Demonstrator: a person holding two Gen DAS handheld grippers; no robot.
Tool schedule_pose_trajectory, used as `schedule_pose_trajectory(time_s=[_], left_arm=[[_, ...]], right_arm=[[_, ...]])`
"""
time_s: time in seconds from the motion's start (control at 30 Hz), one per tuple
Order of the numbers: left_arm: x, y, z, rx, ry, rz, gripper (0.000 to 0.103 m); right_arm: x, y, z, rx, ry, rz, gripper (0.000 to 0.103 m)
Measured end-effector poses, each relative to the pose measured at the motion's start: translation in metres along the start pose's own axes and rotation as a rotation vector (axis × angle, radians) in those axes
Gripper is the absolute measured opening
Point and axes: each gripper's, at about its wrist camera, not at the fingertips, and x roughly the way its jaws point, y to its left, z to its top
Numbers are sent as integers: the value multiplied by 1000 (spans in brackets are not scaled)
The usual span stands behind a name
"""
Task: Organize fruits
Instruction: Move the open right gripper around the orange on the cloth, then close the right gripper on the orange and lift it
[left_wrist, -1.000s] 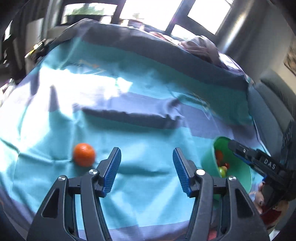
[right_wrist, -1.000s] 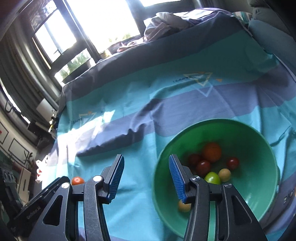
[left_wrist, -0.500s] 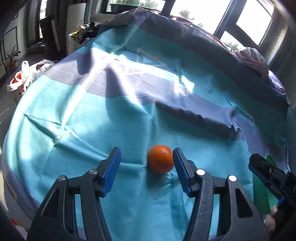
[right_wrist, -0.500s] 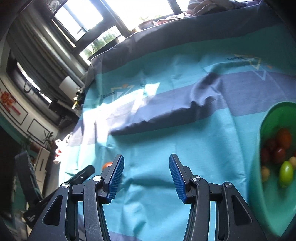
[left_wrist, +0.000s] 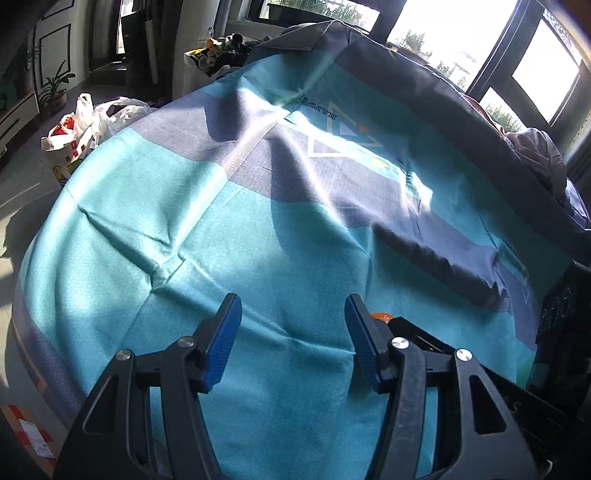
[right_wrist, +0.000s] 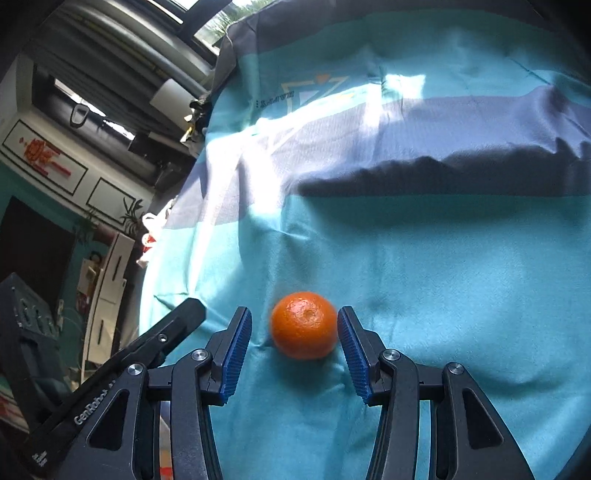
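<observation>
The orange (right_wrist: 303, 325) is now framed between the released right tongs (right_wrist: 294, 349), which have been swung over from the bowl, on the cloth (right_wrist: 443, 258); the left tongs (left_wrist: 291, 338) are left released and empty beside it; a grasp is judged imminent.

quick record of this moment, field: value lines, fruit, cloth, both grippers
fruit: one orange, resting on the cloth, whole
cloth: teal and grey-blue striped tablecloth, creased, partly sunlit
right gripper: open, jaws on either side of the orange, the right pad close beside it, a gap at the left pad, no grip
left gripper: open, nothing between its jaws, over bare cloth
orange in left wrist view: only a sliver shows behind the left gripper's right finger
bowl: not in view
</observation>
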Motion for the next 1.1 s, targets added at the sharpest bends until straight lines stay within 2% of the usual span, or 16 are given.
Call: schedule_pose_trajectory(time_s=[0.1, 0.27, 0.47, 0.57, 0.8, 0.97, 1.1], left_arm=[[1, 2, 0, -5, 10, -32, 58], [1, 3, 1, -1, 8, -34, 58], [1, 11, 3, -34, 13, -38, 58], [1, 12, 4, -41, 16, -49, 58], [-1, 6, 3, -22, 15, -58, 58], [-4, -5, -1, 11, 12, -80, 58], [-5, -21, -6, 52, 22, -104, 58]], right_arm=[[2, -7, -1, 28, -30, -54, 51], [7, -12, 0, 45, 1, 2, 51], [12, -3, -1, 11, 19, -8, 51], [18, 1, -4, -5, 18, -46, 51], [9, 2, -8, -25, -4, -69, 47], [-25, 0, -15, -39, -57, -163, 47], [-51, -19, -18, -31, -38, -360, 47]])
